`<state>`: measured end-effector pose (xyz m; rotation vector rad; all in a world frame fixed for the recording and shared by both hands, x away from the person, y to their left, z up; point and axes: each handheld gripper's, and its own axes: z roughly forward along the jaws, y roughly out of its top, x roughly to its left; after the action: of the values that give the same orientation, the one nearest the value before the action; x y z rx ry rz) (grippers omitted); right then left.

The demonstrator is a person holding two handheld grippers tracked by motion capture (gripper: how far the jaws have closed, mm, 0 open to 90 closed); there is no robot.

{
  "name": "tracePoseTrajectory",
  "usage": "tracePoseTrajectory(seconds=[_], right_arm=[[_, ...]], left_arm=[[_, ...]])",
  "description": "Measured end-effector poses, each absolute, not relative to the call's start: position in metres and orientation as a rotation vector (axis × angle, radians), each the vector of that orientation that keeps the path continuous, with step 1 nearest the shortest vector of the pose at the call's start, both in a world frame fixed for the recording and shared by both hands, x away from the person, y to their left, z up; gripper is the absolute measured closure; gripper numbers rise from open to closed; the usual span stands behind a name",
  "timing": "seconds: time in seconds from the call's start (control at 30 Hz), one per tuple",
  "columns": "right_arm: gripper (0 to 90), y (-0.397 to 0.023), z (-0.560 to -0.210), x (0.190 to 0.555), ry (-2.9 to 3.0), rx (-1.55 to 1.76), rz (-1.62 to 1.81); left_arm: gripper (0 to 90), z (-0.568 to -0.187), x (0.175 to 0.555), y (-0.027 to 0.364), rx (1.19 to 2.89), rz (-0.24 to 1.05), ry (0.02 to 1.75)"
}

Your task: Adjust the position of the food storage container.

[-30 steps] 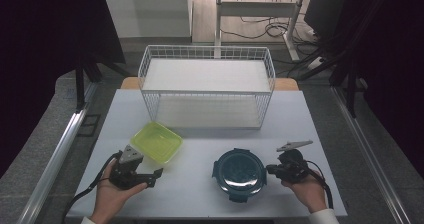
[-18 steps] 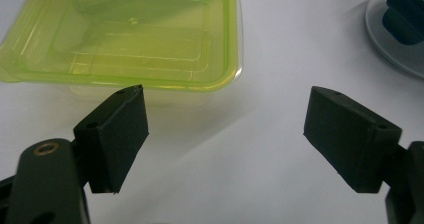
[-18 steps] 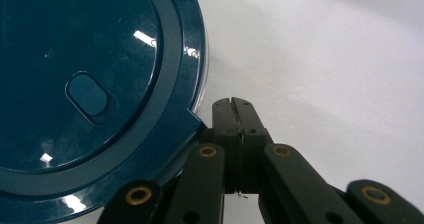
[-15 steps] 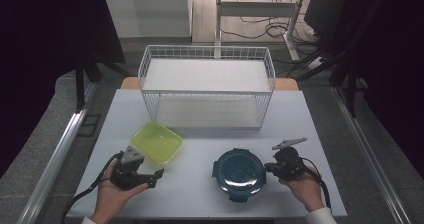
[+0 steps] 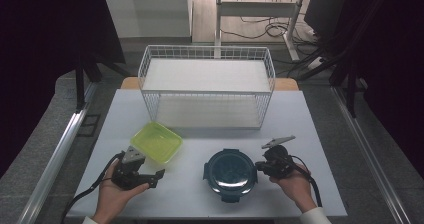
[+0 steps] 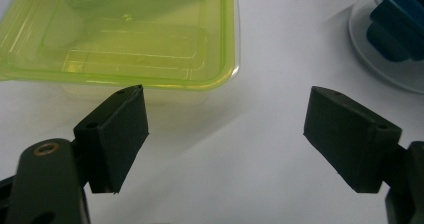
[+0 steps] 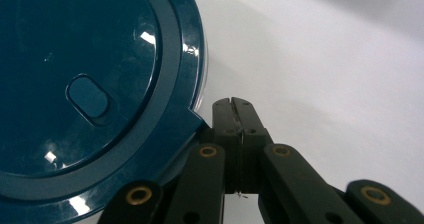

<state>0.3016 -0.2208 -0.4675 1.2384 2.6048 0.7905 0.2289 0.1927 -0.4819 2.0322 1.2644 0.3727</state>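
A round container with a dark blue clip lid point(image 5: 231, 173) sits at the front middle of the white table point(image 5: 310, 134). My right gripper point(image 5: 257, 165) lies at its right rim, held by a hand. In the right gripper view the jaws point(image 7: 232, 106) are shut together with nothing between them, right beside the lid's edge point(image 7: 90, 84). A lime-green square container point(image 5: 156, 142) rests at the front left. My left gripper point(image 5: 152, 179) stands open just in front of the green container, and in the left gripper view point(image 6: 225, 134) it faces the green container point(image 6: 125, 34) with bare table between the pads.
A white wire basket point(image 5: 207, 49) stands across the back of the table. The blue container's clip point(image 6: 395, 29) shows at the top right of the left gripper view. Dark floor, cables and frame legs surround the table.
The right gripper has slid a little left, up against the blue container's rim. The left gripper has stayed in place.
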Motion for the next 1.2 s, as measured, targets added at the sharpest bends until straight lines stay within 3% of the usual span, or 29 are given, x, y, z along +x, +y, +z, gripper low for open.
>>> tracePoseTrajectory(seconds=[0.77, 1.2], right_arm=[[89.3, -0.172, -0.471, 0.303, 2.668, 1.144, 0.814], [89.2, -0.193, -0.467, 0.301, 2.596, 1.172, 0.949]], left_arm=[[17.7, -0.483, 0.230, 0.191, 2.034, 0.355, 1.263], [17.5, -0.481, 0.228, 0.192, 2.014, 0.368, 1.256]])
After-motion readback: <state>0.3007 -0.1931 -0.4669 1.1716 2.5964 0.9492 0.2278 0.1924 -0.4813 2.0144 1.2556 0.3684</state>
